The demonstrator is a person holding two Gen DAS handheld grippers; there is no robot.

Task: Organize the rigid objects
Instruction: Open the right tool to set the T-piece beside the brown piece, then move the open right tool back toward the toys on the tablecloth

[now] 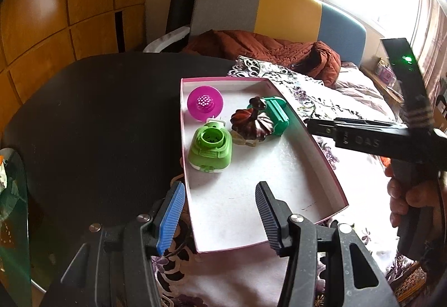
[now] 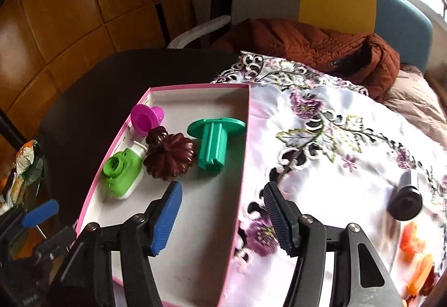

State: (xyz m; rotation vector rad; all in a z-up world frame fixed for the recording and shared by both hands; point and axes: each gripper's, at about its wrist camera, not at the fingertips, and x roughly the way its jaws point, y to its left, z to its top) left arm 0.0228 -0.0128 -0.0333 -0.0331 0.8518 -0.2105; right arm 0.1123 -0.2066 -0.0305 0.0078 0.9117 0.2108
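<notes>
A pink-rimmed white box (image 1: 321, 156) (image 2: 195, 251) lies on a flowered cloth (image 2: 335, 139). Inside are a magenta strainer (image 1: 204, 106) (image 2: 145, 120), a green toy camera (image 1: 211, 146) (image 2: 121, 173), a dark brown pumpkin-shaped piece (image 1: 251, 125) (image 2: 169, 157) and a teal flanged piece (image 1: 276, 114) (image 2: 215, 142). My left gripper (image 1: 219, 216) is open and empty over the box's near end. My right gripper (image 2: 222, 219) is open and empty over the box's right wall; its body shows in the left wrist view (image 1: 363, 136). A black cylinder (image 2: 406, 201) and orange pieces (image 2: 416, 254) lie on the cloth at right.
A dark round table (image 1: 97, 125) carries the cloth and box. A chair with a rust jacket (image 2: 321, 50) stands behind. Wooden cabinets (image 1: 56, 14) are at the left. Clutter (image 2: 25, 167) sits at the far left.
</notes>
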